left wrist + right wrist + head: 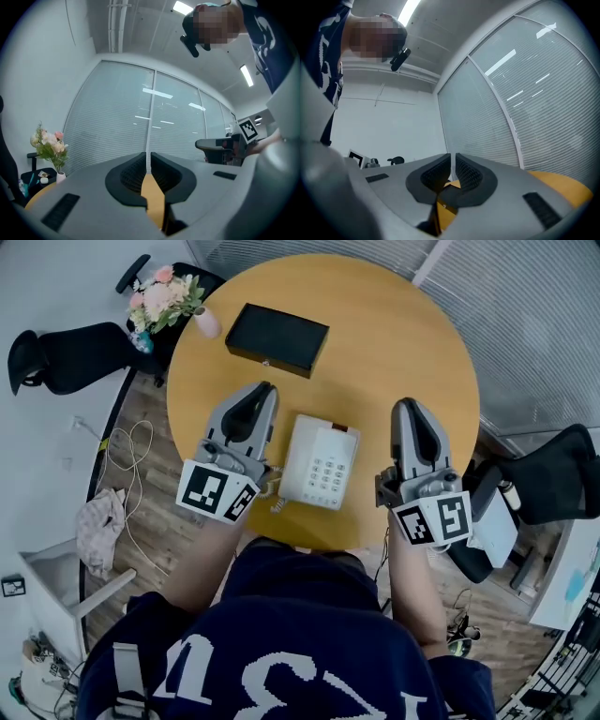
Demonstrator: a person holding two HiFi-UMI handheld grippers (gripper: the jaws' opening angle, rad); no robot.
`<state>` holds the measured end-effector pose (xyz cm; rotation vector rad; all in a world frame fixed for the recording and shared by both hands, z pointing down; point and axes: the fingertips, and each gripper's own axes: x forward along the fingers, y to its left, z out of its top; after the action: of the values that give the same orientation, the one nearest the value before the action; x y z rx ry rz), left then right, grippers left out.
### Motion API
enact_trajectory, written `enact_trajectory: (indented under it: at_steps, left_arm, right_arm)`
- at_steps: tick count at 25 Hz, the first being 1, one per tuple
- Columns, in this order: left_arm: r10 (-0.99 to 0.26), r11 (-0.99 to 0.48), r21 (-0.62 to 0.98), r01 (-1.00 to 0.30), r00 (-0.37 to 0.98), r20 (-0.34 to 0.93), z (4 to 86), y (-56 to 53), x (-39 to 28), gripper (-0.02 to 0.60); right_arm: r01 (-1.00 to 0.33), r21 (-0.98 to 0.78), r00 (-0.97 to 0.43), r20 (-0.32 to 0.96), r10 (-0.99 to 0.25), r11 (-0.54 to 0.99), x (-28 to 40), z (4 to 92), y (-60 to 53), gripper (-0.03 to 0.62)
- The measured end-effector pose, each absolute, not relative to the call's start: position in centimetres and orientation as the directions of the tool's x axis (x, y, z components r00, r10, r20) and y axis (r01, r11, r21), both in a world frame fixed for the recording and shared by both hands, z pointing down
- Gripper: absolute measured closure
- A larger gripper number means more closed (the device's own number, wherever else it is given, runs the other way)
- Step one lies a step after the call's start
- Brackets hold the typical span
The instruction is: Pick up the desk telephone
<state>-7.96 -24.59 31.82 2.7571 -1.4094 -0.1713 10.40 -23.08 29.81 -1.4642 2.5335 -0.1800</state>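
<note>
A white desk telephone (pixel 321 463) with a keypad lies near the front edge of the round yellow table (pixel 403 343); its coiled cord hangs at its left side. My left gripper (pixel 265 390) rests just left of the phone, pointing away from me, jaws shut with nothing between them. To the phone's right, a short gap away, my right gripper (pixel 409 409) is also shut and empty. In the left gripper view the left gripper (pixel 148 157) points level over the tabletop toward glass blinds. The right gripper (pixel 453 158) in its own view shows only the table and wall ahead.
A black flat box (pixel 277 338) lies on the table behind the phone. A pink vase of flowers (pixel 169 302) stands at the table's left rim. Black office chairs (pixel 66 357) stand left and right (pixel 548 479). A cable lies on the wooden floor (pixel 127 470).
</note>
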Motion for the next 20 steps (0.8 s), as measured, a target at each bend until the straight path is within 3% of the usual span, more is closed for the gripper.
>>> enact_trajectory:
  at_steps: [4,6,9,12,20]
  left_arm:
    - [-0.751,-0.658,0.04,-0.752,0.659,0.034,36.2,-24.6,-5.5,0.54]
    - [-0.717,-0.688,0.063,-0.722,0.691,0.093,38.6,-24.6,-4.6,0.447]
    - [-0.682,-0.698,0.123,-0.706,0.707,0.186,42.4,-24.6,-4.2,0.365]
    - [-0.654,-0.677,0.201,-0.708,0.704,0.275,46.4,-24.4,-4.4,0.326]
    - [-0.573,-0.6,0.366,-0.711,0.702,0.423,53.5,-22.1,-5.0,0.282]
  right_arm:
    - [-0.853,-0.261,-0.459,-0.041,-0.888,0.453,10.8,33.9,-23.3,0.553]
    - [-0.852,-0.312,-0.442,-0.004,-0.897,0.421,11.2,36.1,-23.4,0.545]
    - [-0.854,-0.362,-0.43,0.085,-0.899,0.375,11.6,40.1,-23.3,0.496]
    - [-0.85,-0.397,-0.443,0.187,-0.876,0.345,11.8,44.3,-22.9,0.442]
    - [-0.843,-0.452,-0.471,0.354,-0.808,0.293,11.6,52.3,-20.6,0.401]
